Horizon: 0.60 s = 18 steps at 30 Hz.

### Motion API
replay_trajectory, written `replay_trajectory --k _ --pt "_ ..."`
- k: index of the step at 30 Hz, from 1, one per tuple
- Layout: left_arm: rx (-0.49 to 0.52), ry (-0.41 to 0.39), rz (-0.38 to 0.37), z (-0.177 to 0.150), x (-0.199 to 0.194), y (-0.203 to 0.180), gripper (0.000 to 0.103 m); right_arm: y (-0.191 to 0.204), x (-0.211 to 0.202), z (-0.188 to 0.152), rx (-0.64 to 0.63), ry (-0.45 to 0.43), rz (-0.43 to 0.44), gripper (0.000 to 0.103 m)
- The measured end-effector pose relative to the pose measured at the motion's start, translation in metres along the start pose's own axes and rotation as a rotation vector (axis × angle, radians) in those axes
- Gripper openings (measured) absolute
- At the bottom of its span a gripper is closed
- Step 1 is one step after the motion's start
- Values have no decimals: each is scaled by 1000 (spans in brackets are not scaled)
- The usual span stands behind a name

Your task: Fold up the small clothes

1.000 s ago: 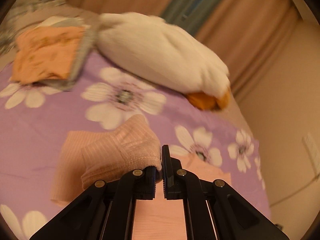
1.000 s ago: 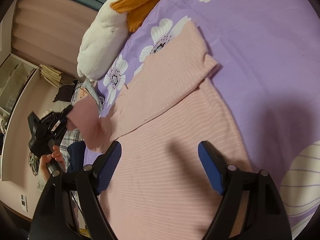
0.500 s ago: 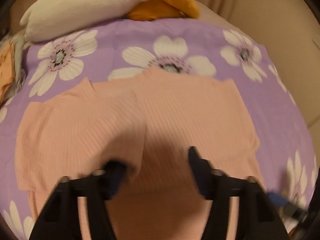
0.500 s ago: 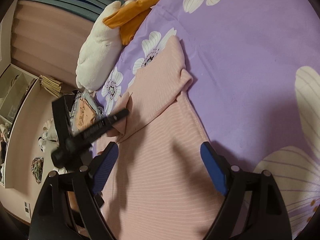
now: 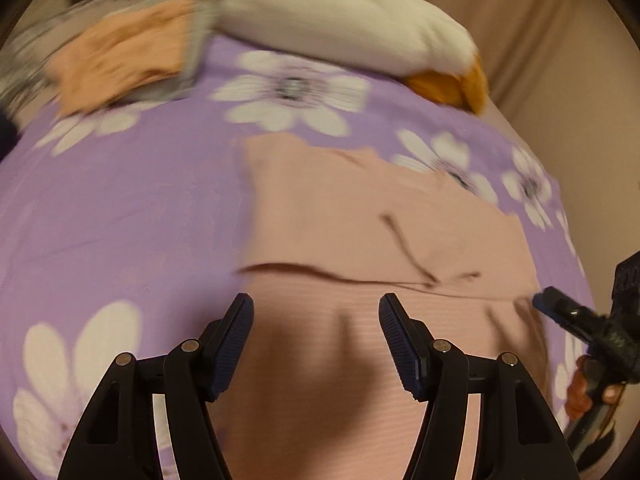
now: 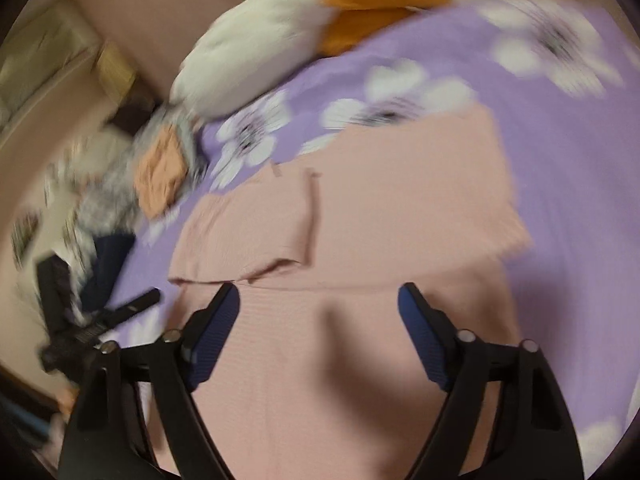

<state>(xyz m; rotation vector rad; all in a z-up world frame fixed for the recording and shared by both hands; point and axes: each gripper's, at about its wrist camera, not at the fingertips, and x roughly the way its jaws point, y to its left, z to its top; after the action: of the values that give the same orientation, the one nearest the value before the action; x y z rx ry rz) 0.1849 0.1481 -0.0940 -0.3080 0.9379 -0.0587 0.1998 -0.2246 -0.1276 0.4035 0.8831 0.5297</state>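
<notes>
A pink ribbed top lies flat on the purple flowered bedspread, with both sleeves folded in over its chest. My left gripper is open and empty, hovering over the top's lower body. My right gripper is open and empty too, over the same garment just below the folded sleeves. The right gripper also shows at the right edge of the left wrist view. The left gripper shows at the left of the right wrist view.
A white plush duck with an orange beak lies along the far side of the bed. A folded orange garment on grey cloth sits at the far left. Curtains and a wall stand behind.
My left gripper let go of the sleeve it held, opened and pulled back. The sleeve now lies folded across the chest. Both views have swung round over the garment.
</notes>
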Motion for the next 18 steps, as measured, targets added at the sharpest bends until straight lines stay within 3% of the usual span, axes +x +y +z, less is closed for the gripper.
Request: replay_trajectory --k 3,6,10,12,13,14,15,18 --pt "-66 -8 -13 -4 -6 20 64 37 33 11 -144 51 13 64" --pt "-106 -8 -34 -9 -7 31 64 67 70 18 -249 110 16 62" --pt "-130 3 -67 -13 -3 35 64 86 115 18 -345 185 -80 53" --pt "-136 6 -76 -14 -2 36 64 86 127 18 -396 198 -160 39" --pt "-140 7 -81 -14 -1 36 64 86 128 20 -413 192 -181 38" --pt "-144 7 -86 -14 0 37 64 85 128 21 -414 189 -183 26" --pt "-147 7 -90 -15 1 38 64 83 126 24 -400 175 -193 8" --pt "-163 10 -98 -16 2 41 64 52 103 38 -175 130 -80 8"
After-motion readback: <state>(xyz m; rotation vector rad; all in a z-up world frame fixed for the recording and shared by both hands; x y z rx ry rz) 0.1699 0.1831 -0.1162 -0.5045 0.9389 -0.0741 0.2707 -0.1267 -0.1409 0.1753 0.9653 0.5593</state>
